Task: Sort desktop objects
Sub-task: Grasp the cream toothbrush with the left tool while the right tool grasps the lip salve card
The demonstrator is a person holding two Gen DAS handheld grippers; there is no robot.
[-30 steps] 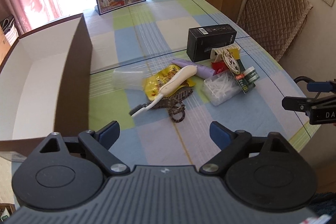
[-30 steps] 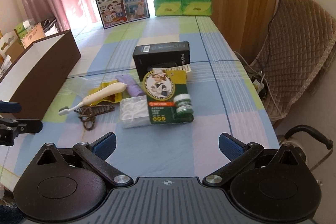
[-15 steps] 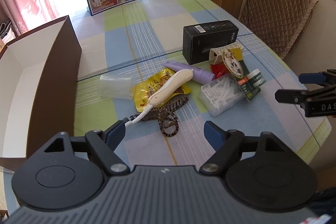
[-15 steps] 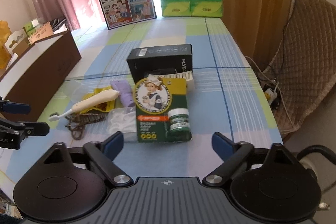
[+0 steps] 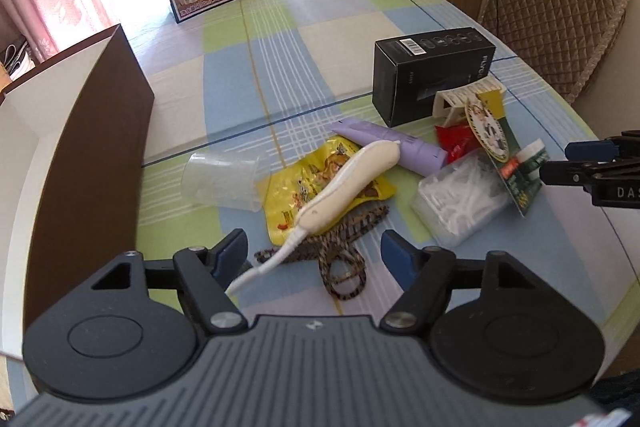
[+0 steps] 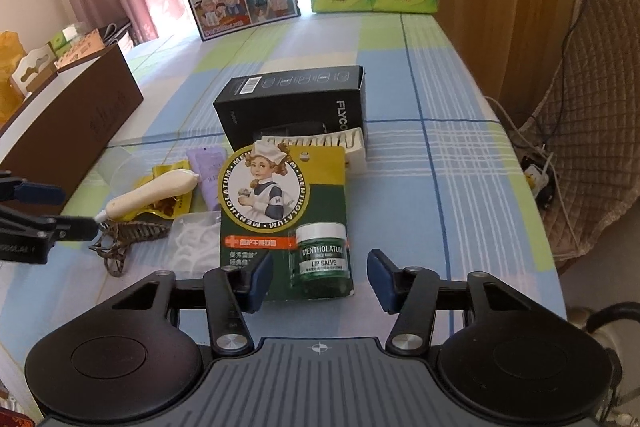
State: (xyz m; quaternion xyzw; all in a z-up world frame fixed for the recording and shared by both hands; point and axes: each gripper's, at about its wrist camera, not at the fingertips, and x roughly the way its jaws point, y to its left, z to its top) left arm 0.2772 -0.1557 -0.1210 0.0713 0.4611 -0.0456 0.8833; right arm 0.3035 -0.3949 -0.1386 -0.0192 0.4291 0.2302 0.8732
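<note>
The table (image 5: 360, 11), under a checked cloth, carried the whole job, and by the look of it nothing had yet been sorted. The brown box (image 5: 100, 131) along the table's left edge showed only bare white inside where it could be seen. Every loose thing lay in one heap near the middle, toward the near edge. Largest was the black carton (image 6: 296, 99) on the far side of the heap. In front of it lay the green lip-salve card (image 6: 288, 203), then the clear bag of floss picks (image 5: 460, 199), and the clear cup (image 5: 222, 179) on its side nearest the box. A yellow snack packet (image 5: 320, 187) lay under the cream toothbrush (image 5: 348, 183). The purple tube (image 5: 396, 145) and patterned hair band (image 5: 344, 251) touched them.

The left gripper (image 5: 316, 255) hung over the toothbrush's head end and the band, its jaws closing but pinching nothing. The right gripper (image 6: 316, 277) straddled the card's near edge, jaws closing with the card between them, not yet pressing as far as I could tell.

Against the earlier frames, both tongs had come lower and nearer the heap and had narrowed, the right far more. The heap itself had not shifted
</note>
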